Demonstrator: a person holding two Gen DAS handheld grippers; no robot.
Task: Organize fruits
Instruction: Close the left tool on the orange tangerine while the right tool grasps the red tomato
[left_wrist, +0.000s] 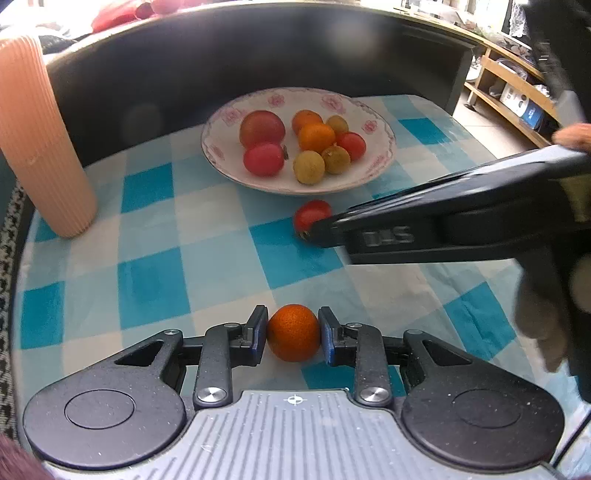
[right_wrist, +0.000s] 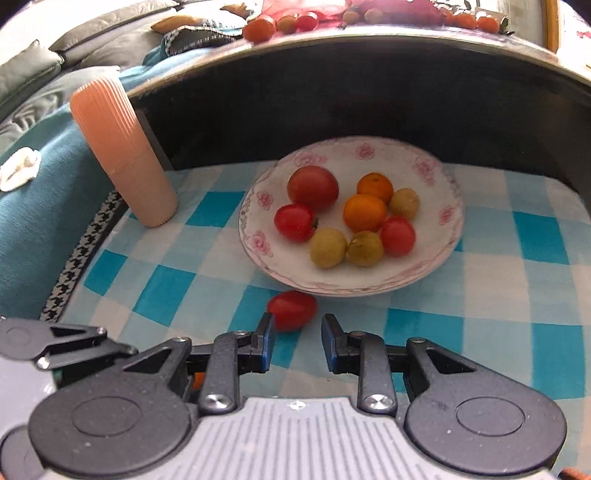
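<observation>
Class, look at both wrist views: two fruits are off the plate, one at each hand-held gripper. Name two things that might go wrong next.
1. The left hand-held gripper pinches the round orange between narrow pads; it may slip out and roll when lifted.
2. The right hand-held gripper has the tomato off-centre, by its left pad and just ahead of the tips; closing now may nudge it toward the plate instead of gripping it.

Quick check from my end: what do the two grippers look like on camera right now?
Both match: the left gripper and right gripper have black linkage arms with silver pivot screws, round black hubs, blue-edged finger pads and a grey ribbed base with a white crosshair mark. Seen side-on, the right one's black body carries embossed lettering. A fuzzy dark-red sleeve shows at the left.
</observation>
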